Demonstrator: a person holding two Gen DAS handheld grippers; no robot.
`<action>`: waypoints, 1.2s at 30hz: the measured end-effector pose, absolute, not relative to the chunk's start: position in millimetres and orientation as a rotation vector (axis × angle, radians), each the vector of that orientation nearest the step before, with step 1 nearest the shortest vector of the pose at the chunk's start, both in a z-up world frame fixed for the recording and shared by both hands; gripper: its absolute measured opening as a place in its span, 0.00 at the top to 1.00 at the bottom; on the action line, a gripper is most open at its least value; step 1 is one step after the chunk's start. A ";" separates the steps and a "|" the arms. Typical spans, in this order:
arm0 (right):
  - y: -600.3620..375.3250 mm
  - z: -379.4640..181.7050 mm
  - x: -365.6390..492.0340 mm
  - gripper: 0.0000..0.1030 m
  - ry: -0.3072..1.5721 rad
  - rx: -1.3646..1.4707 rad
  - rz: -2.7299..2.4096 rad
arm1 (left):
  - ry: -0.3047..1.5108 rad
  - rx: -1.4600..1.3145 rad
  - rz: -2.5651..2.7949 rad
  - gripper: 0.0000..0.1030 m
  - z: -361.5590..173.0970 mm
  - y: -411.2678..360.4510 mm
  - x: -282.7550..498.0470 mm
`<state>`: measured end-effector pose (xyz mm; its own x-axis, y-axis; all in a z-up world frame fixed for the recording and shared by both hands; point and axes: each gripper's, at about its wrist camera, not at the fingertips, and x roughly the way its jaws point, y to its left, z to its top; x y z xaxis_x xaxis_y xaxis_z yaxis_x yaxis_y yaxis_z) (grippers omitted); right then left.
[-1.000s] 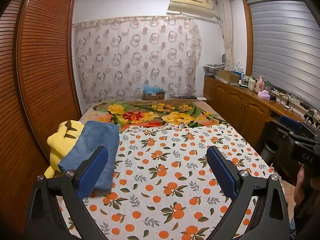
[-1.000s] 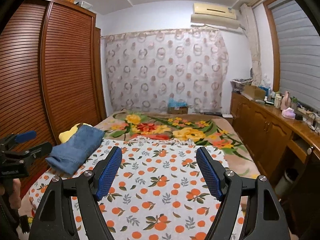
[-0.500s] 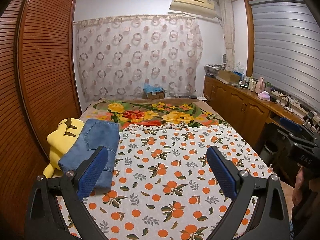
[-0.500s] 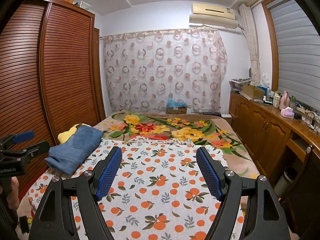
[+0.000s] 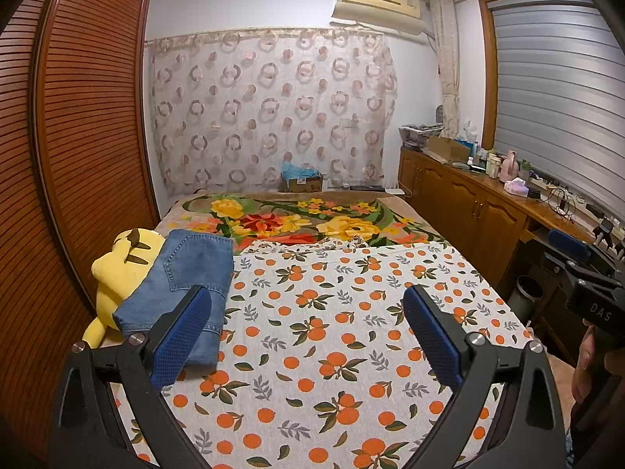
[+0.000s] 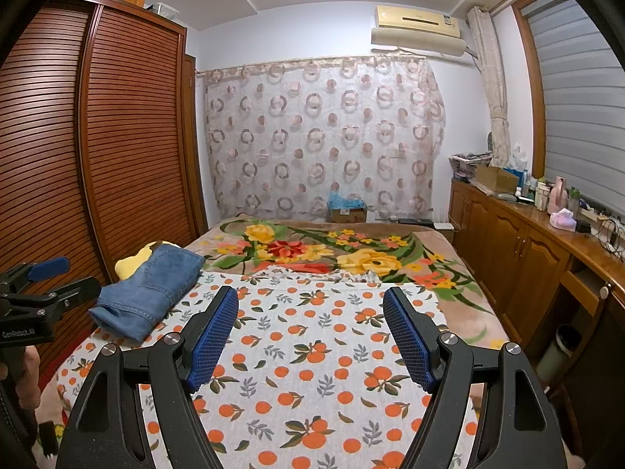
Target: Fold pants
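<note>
The jeans point(image 5: 177, 285) lie folded into a compact rectangle at the left edge of the bed point(image 5: 312, 351), partly on the orange-print sheet point(image 5: 332, 332) and partly resting against a yellow plush toy point(image 5: 117, 269). From the right wrist view the stack point(image 6: 150, 289) shows several layers, with a back pocket on top and the folded end nearest the camera. The layers look squared up, with no leg hanging loose.

The left gripper point(image 5: 308, 332) hovers over the sheet with its jaws wide and nothing between them; the jeans sit just behind its left pad, apart from it. The right gripper point(image 6: 310, 332) is likewise wide and empty, over the bare middle of the sheet, well apart from the jeans.

By my judgement the folding itself is done: the pants are set aside and both grippers are free. No other pants show on the bed, so nothing appears left except perhaps straightening the stack, which leans slightly on the toy.
</note>
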<state>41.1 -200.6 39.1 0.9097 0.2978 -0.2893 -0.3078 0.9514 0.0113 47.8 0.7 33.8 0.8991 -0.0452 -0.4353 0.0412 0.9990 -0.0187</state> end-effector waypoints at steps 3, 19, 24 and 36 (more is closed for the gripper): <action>-200.5 39.3 41.6 0.24 0.293 -0.034 0.314 | 0.451 -0.008 -0.044 0.04 33.9 0.6 47.9; -200.2 38.4 42.5 0.24 0.292 -0.035 0.312 | 0.451 -0.009 -0.044 0.04 34.4 0.5 47.8; -200.2 37.8 42.4 0.24 0.292 -0.036 0.312 | 0.451 -0.008 -0.043 0.04 35.2 1.0 47.4; -200.1 37.2 42.7 0.24 0.291 -0.035 0.313 | 0.450 -0.008 -0.044 0.04 34.8 0.3 47.8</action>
<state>42.7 -200.1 37.2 0.9101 0.2984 -0.2874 -0.3085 0.9512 0.0105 47.8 0.3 34.8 0.8995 -0.0447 -0.4347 0.0411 0.9990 -0.0177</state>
